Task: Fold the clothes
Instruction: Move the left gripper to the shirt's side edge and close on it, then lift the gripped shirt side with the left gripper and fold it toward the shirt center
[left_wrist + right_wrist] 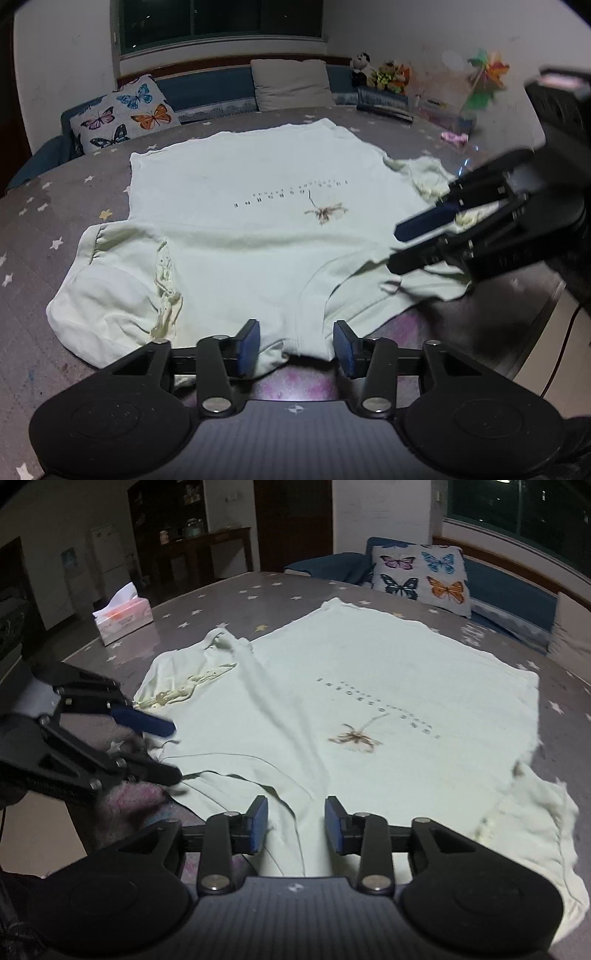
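We find a pale green T-shirt (258,221) spread front side up on a grey star-print table cover (44,206), its printed lettering and small brown motif (325,212) facing up and its collar at the near edge. Both short sleeves lie bunched and wrinkled at either side of the body.

The left gripper (296,345) stands with its blue-padded jaws spread wide on either side of the collar edge; we see no cloth pinched between them. In the right wrist view, the same tool (173,749) shows parted fingers over the near shoulder of the shirt.

The right gripper (296,823) is likewise wide apart, poised over the collar region with fabric beneath but nothing clamped. In the left wrist view it (393,249) hovers at the other shoulder, jaws separated.

We note a butterfly cushion (122,112) on the blue sofa beyond, and a tissue box (123,618) on the far part of the table.
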{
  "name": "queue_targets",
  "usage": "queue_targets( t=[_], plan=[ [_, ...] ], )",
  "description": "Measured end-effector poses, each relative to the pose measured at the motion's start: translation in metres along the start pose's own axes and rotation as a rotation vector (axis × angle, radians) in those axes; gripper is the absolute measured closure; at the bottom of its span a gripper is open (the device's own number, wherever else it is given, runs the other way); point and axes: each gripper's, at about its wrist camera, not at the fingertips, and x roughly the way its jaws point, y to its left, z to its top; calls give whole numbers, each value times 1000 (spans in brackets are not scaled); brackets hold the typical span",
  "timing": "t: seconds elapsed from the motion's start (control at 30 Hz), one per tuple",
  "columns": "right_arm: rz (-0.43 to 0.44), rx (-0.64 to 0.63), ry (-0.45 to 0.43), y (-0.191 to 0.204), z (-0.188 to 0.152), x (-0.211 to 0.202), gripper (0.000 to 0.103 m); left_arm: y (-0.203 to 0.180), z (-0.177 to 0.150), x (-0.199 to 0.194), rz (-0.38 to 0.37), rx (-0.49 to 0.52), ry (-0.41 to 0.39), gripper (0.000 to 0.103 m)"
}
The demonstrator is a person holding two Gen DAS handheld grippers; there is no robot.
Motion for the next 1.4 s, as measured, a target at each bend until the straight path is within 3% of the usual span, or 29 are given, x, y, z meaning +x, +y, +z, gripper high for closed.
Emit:
queue_targets(
  t=[0.07, 0.17, 0.27, 0.43, 0.5, 0.6, 0.63, 0.67, 0.83, 1.07, 1.17, 1.33, 1.4],
  plan=[
    [13, -14, -4, 3, 4, 3, 68, -2, -1, -1, 12, 10, -3, 82],
    [21, -27, -12, 5, 8, 7, 68, -3, 0, -9, 23, 6, -20, 89],
    [31, -30, -20, 5, 13, 11, 68, -5, 4, -25, 24, 12, -53, 89],
    [80, 6, -46, 3, 23, 21, 68, -7, -8, -14, 32, 23, 41, 84],
    [97, 8, -49, 4, 26, 30, 68, -3, -7, -17, 22, 1, 39, 84],
    [121, 1, -43, 9, 29, 43, 68, 6, -2, -30, 7, -25, 3, 72],
    [133, -9, -32, 12, 29, 47, 68, 10, -1, -36, 12, -33, -12, 61],
    [147, -24, -21, 16, 29, 50, 67, 15, 1, -41, 23, -46, -28, 58],
    [160, -209, -17, 46, 25, 45, 67, 52, 5, -52, 152, -191, -88, 58],
    [183, -262, -14, 68, 30, 55, 67, 116, -3, -35, 391, -505, -65, 49],
    [195, -306, -22, 74, 33, 52, 66, 135, -8, -32, 398, -575, -68, 48],
    [175, -287, -65, 75, 53, 56, 58, 142, -11, -20, 354, -600, -66, 50],
    [163, -277, -73, 77, 61, 63, 58, 143, -12, -18, 346, -593, -79, 67]
  ],
)
